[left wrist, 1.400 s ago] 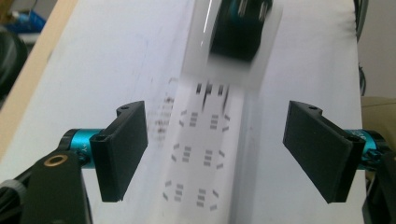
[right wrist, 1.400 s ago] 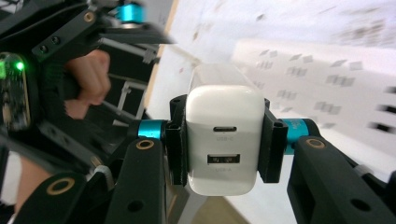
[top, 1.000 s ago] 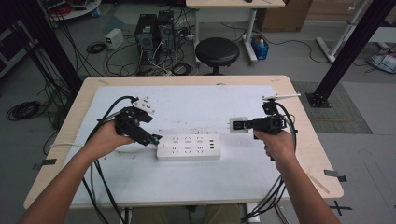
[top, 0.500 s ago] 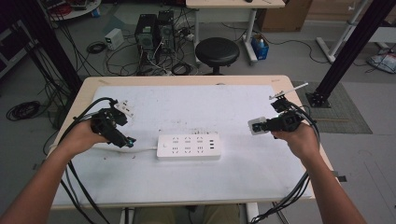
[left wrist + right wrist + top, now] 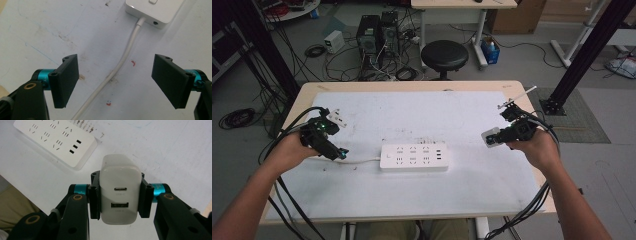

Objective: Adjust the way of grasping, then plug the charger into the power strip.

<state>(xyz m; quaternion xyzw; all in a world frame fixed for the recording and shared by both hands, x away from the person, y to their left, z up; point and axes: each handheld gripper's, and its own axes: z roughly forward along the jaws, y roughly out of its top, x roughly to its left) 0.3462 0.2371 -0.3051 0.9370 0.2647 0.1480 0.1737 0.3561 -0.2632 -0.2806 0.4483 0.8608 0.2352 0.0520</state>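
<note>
Gripper in my right hand pinches a white charger between its jaws, one jaw flat on each long side. In the right gripper view the charger's face shows two ports, an oval one above a wider rectangular one, and its rounded far end sticks out past the jaws. From above, that gripper is held above the bench to the right of the strip, apart from it, with my right hand behind it.

The white power strip lies flat on the bench, near the middle, its long side running left to right. Its top carries rows of sockets and three small dark slots near its right end. In the right gripper view the strip lies beyond the charger, not touching it.

A white cord leaves the strip's left end and curves away across the bench. My left gripper has its jaws spread wide, one on each side of that cord and clear of it. From above, this gripper sits just left of the strip, low over the cord, my left hand behind it. A small white block lies on the bench beyond that gripper, farther from me than the strip.
</note>
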